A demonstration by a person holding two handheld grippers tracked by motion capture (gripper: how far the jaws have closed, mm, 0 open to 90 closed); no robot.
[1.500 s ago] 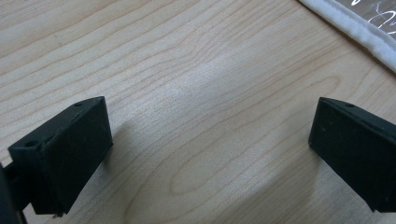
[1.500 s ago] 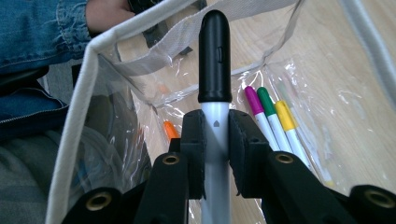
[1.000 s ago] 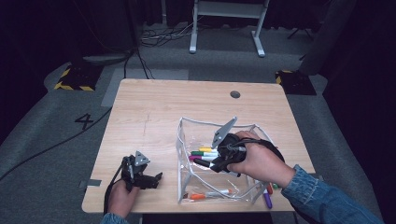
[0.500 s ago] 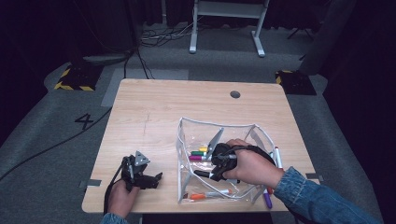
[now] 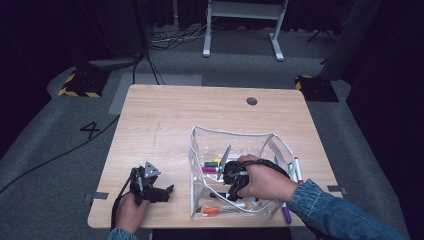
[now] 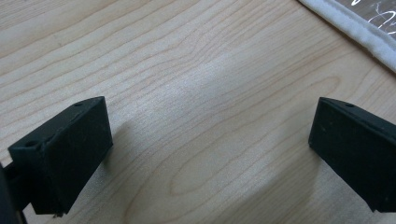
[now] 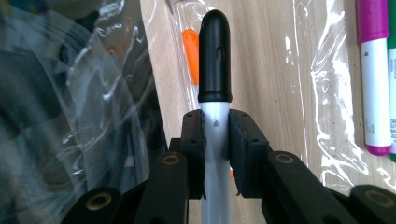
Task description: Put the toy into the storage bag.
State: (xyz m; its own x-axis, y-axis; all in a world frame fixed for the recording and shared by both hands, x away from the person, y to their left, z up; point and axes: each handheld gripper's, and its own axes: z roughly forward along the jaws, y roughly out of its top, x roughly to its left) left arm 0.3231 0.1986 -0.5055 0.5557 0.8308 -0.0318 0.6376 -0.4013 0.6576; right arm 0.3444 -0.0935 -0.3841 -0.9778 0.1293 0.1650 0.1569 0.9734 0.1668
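Observation:
A clear plastic bag (image 5: 235, 136) with white edging stands open at the table's front right. My right gripper (image 5: 231, 181) reaches down inside it, shut on a black-capped marker (image 7: 215, 56) with a pale barrel; its pads (image 7: 194, 140) squeeze the barrel just below the cap. On the bag's bottom lie an orange marker (image 5: 212, 210), a magenta marker (image 5: 210, 169) and a green marker (image 5: 210, 163). My left gripper (image 5: 162, 192) rests at the front left of the table, open, with bare wood between its pads (image 6: 65, 154). The bag's white edge (image 6: 355, 28) shows beyond them.
A purple marker (image 5: 286, 212) and another marker (image 5: 298, 167) lie on the table outside the bag's right side. A round cable hole (image 5: 251, 101) sits near the far edge. The table's left and far parts are bare wood (image 5: 165, 120).
My right hand has sunk lower into the bag with the marker still gripped, drifting a little toward the front left. The left hand and its gripper have stayed in place.

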